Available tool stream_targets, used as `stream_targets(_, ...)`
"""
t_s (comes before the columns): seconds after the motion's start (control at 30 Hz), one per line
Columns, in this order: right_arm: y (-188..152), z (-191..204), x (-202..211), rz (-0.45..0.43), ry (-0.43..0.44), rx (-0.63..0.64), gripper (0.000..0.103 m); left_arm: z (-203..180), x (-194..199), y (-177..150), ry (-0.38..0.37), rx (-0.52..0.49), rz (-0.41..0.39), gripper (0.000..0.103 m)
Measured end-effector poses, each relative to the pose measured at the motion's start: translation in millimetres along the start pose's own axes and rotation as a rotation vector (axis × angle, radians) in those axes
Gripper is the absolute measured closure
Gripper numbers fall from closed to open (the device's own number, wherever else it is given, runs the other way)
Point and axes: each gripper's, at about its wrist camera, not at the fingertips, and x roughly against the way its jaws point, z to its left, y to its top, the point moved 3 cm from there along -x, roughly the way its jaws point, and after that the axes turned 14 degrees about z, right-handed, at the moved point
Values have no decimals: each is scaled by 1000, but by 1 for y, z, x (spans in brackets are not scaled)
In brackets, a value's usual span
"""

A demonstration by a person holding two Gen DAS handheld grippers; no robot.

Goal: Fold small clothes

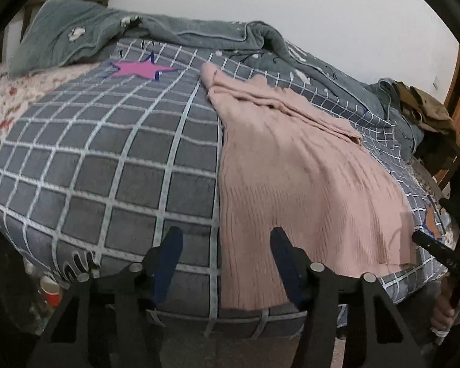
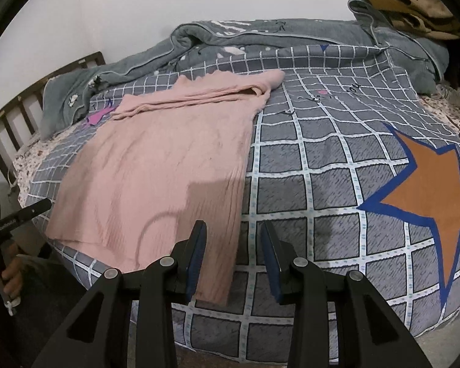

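Observation:
A pink ribbed knit garment (image 1: pixel 303 178) lies flat on the grey checked bedspread (image 1: pixel 107 165), its sleeves folded across the far end. It also shows in the right wrist view (image 2: pixel 168 165). My left gripper (image 1: pixel 227 239) is open and empty, hovering over the garment's near left corner at the bed's front edge. My right gripper (image 2: pixel 233 233) is open and empty, hovering over the garment's near right corner. The right gripper's body shows at the right of the left wrist view (image 1: pixel 435 251); the left one shows at the left of the right wrist view (image 2: pixel 21 214).
A rumpled grey-green quilt (image 2: pixel 260 40) runs along the wall side of the bed. Brown clothing (image 2: pixel 414 9) is piled on it at the far right. A dark wooden headboard (image 2: pixel 30 98) stands at the left. A red cup (image 1: pixel 50 291) sits on the floor.

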Motion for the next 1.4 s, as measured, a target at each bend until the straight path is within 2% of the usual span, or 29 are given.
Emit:
stream_targets(0.13,-2,-3,-1,0,6,-8,67,-5,-4,0,-8,-22,3,51)
stream_targets(0.2,-1,-6,-2,5,13,-27,67,-7,-9,0,-10,-26,19,61)
stream_targets(0.27,-1,-8,-2,4,22,-38,67,-9,-15,0,25,-30,31,67)
stream_targets(0.33,-1,-8,-3,3,25,-41,67,-13,-17,-1,47,-44,31,67)
stream_targets(0.43,-1,-7,-6,15,34,-37,67,-16,-17,-2,41,-56,32,67)
stream_targets(0.73,-4,7,-13,43,-10,19,67,-12,-19,0,34,-39,41,66)
stream_targets(0.8,-5,9,-13,46,-17,29,70,-13,-21,0,37,-44,39,66)
stream_targets(0.87,-6,11,-15,57,-19,36,94,-14,-22,1,39,-48,39,66)
stream_targets(0.97,-8,12,-17,68,-16,37,94,-16,-22,1,50,-50,35,66)
stream_targets(1.03,-8,12,-17,71,-11,37,94,-17,-22,1,47,-50,34,72)
stream_targets(1.07,-9,12,-17,74,-7,35,94,-17,-22,1,42,-50,38,78)
stream_targets(1.1,-9,12,-17,78,-2,33,94,-17,-22,1,32,-48,43,79)
stream_targets(1.4,-10,10,-20,98,28,11,93,-15,-21,0,3,-31,62,79)
